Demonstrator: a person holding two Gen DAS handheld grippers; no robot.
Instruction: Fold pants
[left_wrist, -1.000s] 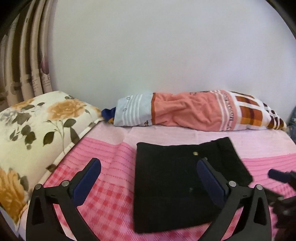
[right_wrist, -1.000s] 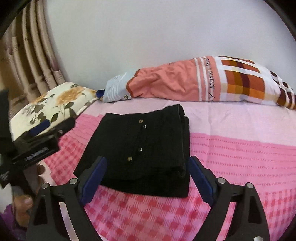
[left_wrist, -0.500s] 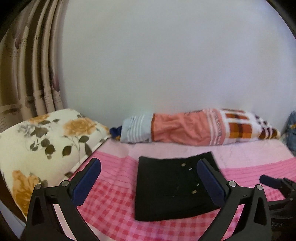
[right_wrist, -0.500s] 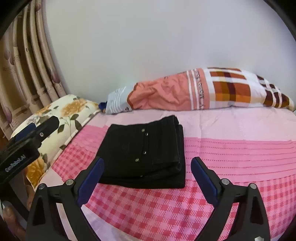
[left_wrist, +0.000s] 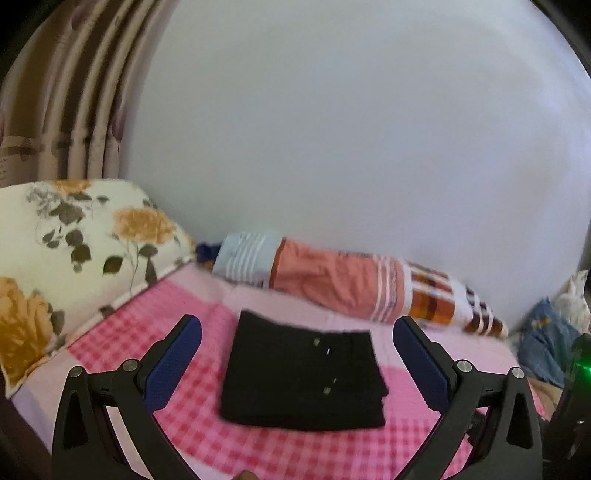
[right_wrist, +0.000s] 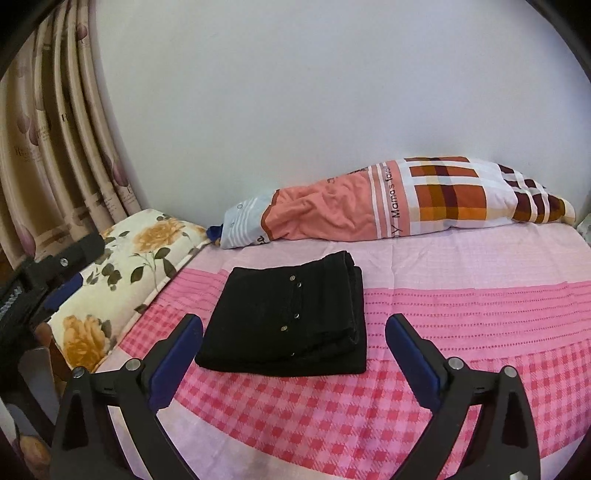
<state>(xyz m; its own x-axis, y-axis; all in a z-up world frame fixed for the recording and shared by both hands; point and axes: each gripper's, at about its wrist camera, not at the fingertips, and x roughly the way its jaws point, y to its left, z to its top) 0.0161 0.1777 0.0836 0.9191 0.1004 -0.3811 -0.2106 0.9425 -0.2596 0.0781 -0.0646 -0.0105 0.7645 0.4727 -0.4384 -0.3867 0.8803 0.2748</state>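
Pants (right_wrist: 284, 317): black, folded into a compact rectangle, lying flat on bed (right_wrist: 480, 295) with pink checked cover, metal studs facing up. Positioned near striped and plaid pillow (right_wrist: 406, 206) at wall, beside floral pillow (right_wrist: 147, 254).

Left gripper (left_wrist: 297, 354): fingers (left_wrist: 173, 362) spread wide, nothing between pads, raised clear of pants. Also visible at left edge of right wrist view, over floral pillow.

Right gripper (right_wrist: 294, 350): fingers (right_wrist: 413, 358) opening, near full spread, empty, no contact with pants; fabric seen beyond the gap, not within it.

Curtain (right_wrist: 55, 129) hanging at left. Crumpled blue cloth (left_wrist: 546, 343) at far right of bed.
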